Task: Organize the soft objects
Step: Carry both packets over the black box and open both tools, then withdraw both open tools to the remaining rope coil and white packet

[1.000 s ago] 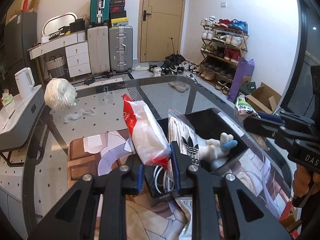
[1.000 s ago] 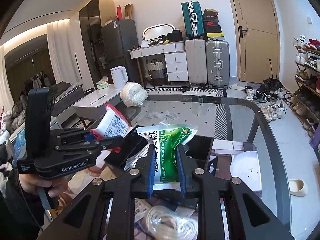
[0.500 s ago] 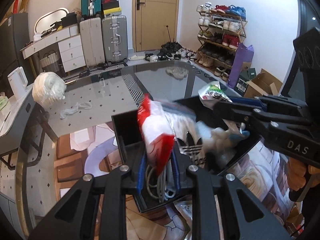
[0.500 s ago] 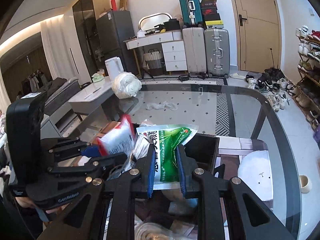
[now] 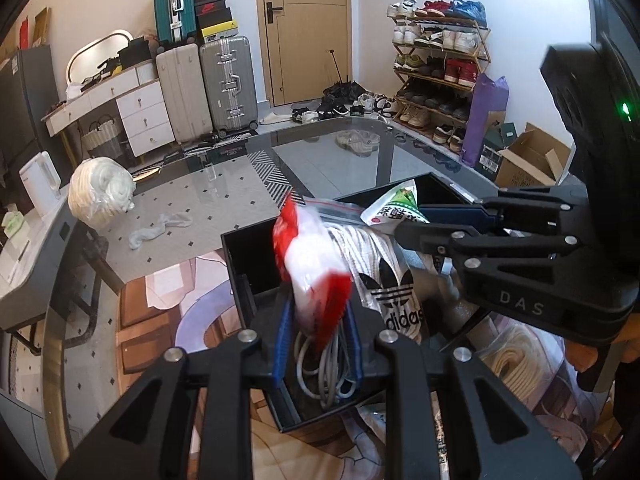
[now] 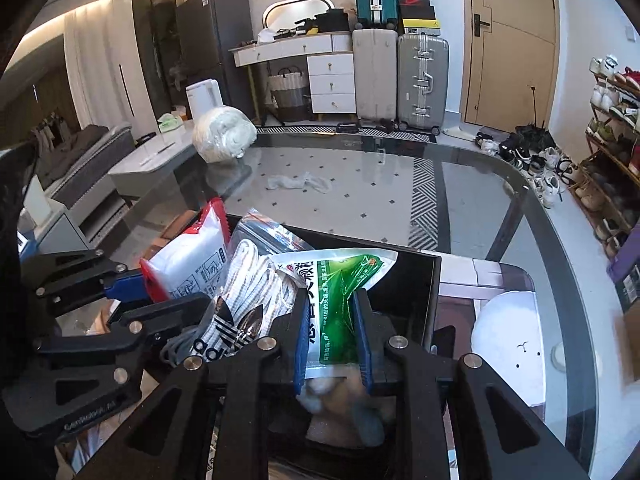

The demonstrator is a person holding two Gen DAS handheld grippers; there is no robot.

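Over the black bin (image 5: 256, 264) on the glass counter (image 6: 360, 184), both grippers reach in. The left gripper (image 5: 318, 336) has its jaws clamped on a red-and-white packet (image 5: 312, 272), upright above a coiled grey cable (image 5: 324, 372). The right gripper (image 6: 332, 332) has its jaws pinched on a green-and-white pouch (image 6: 340, 280). Between them stands a bagged Adidas item (image 6: 248, 280), inside the bin.

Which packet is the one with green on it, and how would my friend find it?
Find the black bin on the glass table. The green-and-white packet sticks up from it, pinched in the right tongs. The red-and-white packet and the clear adidas bag beside it have no green.
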